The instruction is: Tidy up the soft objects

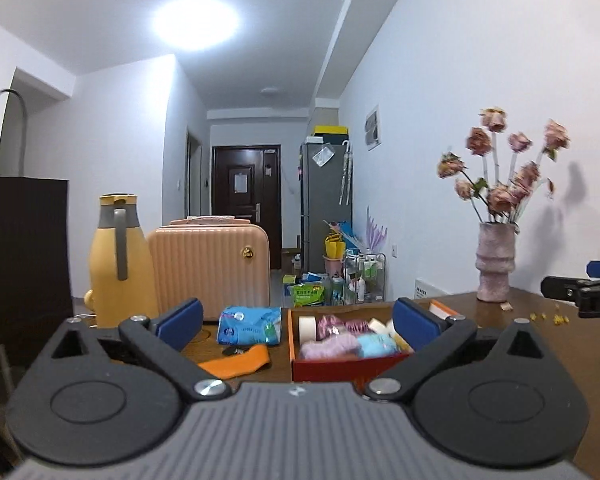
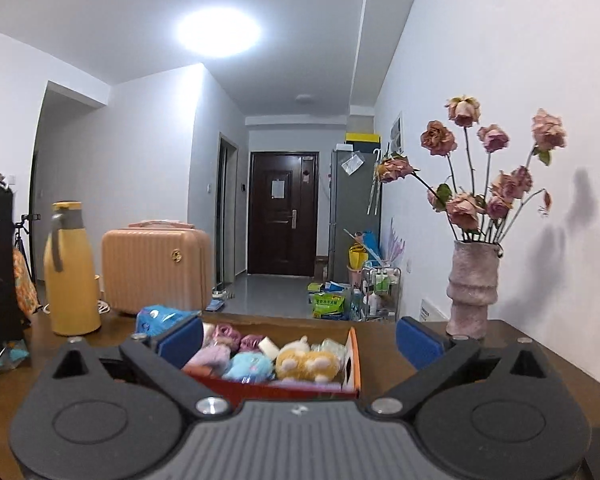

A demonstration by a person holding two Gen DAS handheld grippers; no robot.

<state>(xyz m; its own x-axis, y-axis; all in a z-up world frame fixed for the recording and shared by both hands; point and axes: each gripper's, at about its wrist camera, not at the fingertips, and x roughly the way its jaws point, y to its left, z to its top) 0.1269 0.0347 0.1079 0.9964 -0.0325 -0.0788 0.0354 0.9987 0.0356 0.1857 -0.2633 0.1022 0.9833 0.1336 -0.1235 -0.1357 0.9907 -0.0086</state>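
Note:
A red-orange cardboard box (image 1: 340, 368) stands on the brown table and holds several soft things: a pink knit piece (image 1: 330, 346), a light blue one (image 1: 376, 344) and white rolls. From the right wrist view the same box (image 2: 354, 360) shows a yellow plush (image 2: 306, 364), a blue plush (image 2: 248, 366) and purple knit pieces (image 2: 212, 356). An orange cloth band (image 1: 236, 362) and a blue soft pack (image 1: 250, 324) lie left of the box. My left gripper (image 1: 296, 322) is open before the box and the pack. My right gripper (image 2: 300, 340) is open with the box seen between its pads, nothing gripped.
A yellow thermos jug (image 1: 120, 260) and a peach suitcase (image 1: 210, 268) stand at the back left. A pink vase of dried roses (image 2: 472, 288) stands at the back right by the wall. A black device (image 1: 580, 296) juts in over the table at the right.

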